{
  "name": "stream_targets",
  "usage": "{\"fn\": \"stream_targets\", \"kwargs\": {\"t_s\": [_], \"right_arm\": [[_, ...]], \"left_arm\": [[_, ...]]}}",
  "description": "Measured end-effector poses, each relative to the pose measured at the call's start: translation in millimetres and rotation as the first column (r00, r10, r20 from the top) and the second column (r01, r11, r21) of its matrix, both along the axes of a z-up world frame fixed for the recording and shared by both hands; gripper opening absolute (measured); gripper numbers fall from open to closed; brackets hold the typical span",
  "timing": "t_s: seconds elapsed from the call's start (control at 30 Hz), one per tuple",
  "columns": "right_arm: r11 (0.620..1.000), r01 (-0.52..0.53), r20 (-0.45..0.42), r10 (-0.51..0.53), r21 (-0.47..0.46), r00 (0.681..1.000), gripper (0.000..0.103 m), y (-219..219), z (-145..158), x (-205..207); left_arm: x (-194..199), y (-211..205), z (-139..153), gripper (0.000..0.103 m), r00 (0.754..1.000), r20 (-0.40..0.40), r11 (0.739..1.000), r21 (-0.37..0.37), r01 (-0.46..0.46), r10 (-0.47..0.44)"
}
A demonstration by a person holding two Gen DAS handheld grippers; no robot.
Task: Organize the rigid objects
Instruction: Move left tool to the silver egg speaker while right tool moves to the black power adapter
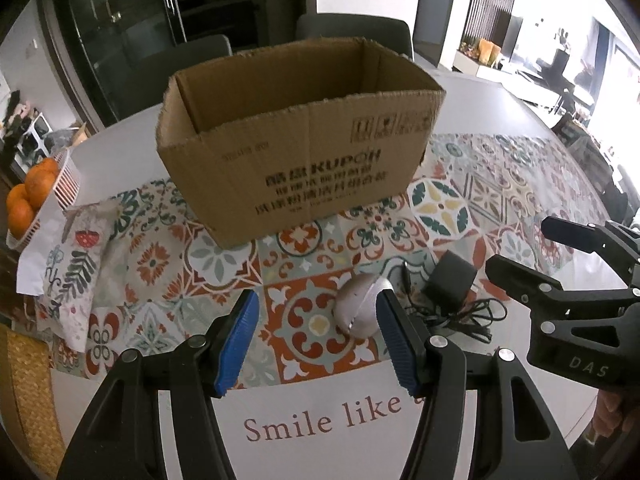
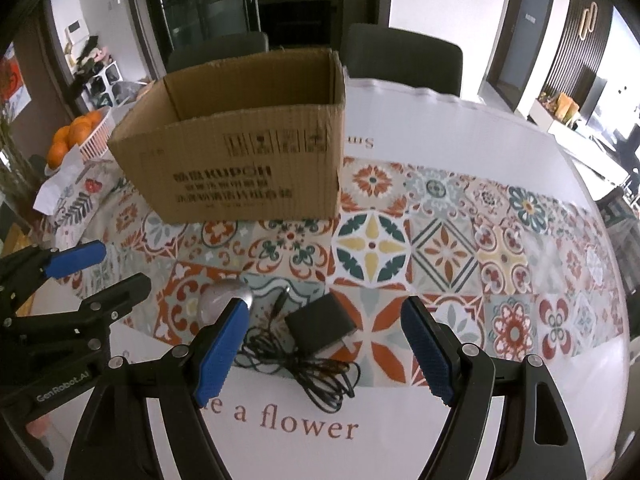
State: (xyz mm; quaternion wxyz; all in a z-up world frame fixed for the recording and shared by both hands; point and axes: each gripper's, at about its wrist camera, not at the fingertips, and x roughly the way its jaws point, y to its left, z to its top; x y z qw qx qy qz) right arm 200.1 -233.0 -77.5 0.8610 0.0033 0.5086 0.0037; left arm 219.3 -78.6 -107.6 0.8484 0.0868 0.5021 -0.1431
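Observation:
An open cardboard box (image 1: 300, 132) (image 2: 240, 152) stands on the table beyond both grippers; the part of its inside that shows holds nothing. A silver computer mouse (image 1: 358, 308) (image 2: 222, 300) lies on the patterned runner. Beside it, to its right, lies a black power adapter (image 1: 450, 280) (image 2: 320, 324) with a tangled black cable (image 1: 460, 316) (image 2: 312, 368). My left gripper (image 1: 317, 304) (image 2: 116, 268) hangs open above the table, the mouse partly behind its right finger. My right gripper (image 2: 324, 308) (image 1: 520, 246) is open too, its fingers either side of the adapter below.
A white basket of oranges (image 1: 32, 196) (image 2: 76, 136) sits at the table's left edge. A folded floral cloth (image 1: 76, 264) lies near it. Two dark chairs (image 2: 400, 60) stand behind the table. White tabletop with printed lettering (image 1: 320, 420) runs along the near edge.

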Motion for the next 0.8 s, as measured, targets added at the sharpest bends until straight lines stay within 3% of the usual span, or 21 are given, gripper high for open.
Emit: {"fn": "stream_targets", "kwargs": {"t_s": [0.8], "right_arm": [[0.997,-0.068,-0.192,0.073,0.032,0.979,0.079,-5,-57,11]], "left_arm": [[14,-23,-53,0.063,0.978,-0.159,0.990,0.028,0.141,-0.135]]}}
